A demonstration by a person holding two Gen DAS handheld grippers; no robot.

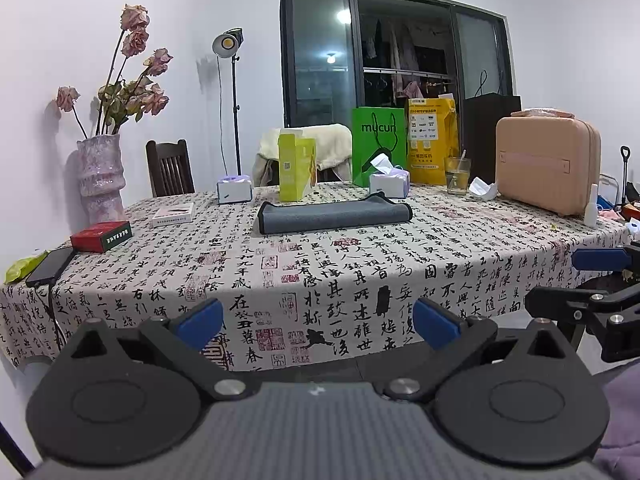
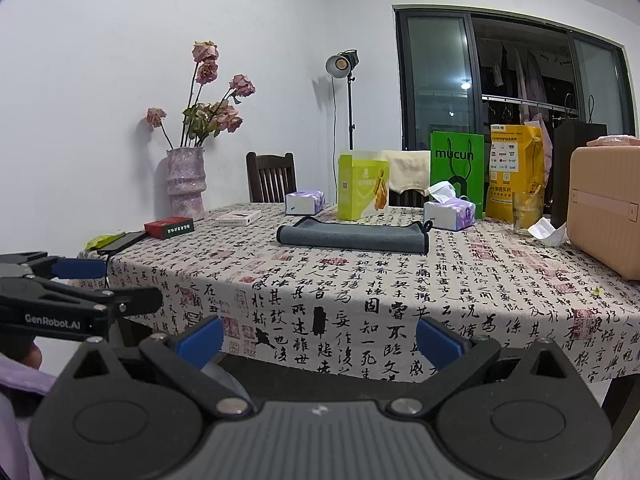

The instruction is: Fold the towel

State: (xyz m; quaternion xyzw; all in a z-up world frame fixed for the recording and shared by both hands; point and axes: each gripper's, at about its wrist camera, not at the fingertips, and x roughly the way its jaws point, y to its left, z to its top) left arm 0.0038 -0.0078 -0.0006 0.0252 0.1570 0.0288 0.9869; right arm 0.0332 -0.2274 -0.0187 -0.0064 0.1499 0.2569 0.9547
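A grey towel with dark trim (image 1: 334,213) lies folded flat on the table with the calligraphy cloth (image 1: 320,264); it also shows in the right wrist view (image 2: 354,236). My left gripper (image 1: 318,322) is open and empty, held in front of the table's near edge, well short of the towel. My right gripper (image 2: 319,340) is open and empty too, also off the near edge. Each gripper shows at the side of the other's view: the right gripper (image 1: 592,280) and the left gripper (image 2: 104,284).
Behind the towel stand a yellow-green box (image 1: 297,164), tissue packs (image 1: 234,189), a green bag (image 1: 378,144), a yellow bag (image 1: 432,140) and a glass (image 1: 457,176). A pink case (image 1: 548,164) stands at right. A vase of flowers (image 1: 100,176), a red box (image 1: 101,236) and a phone (image 1: 50,266) are at left.
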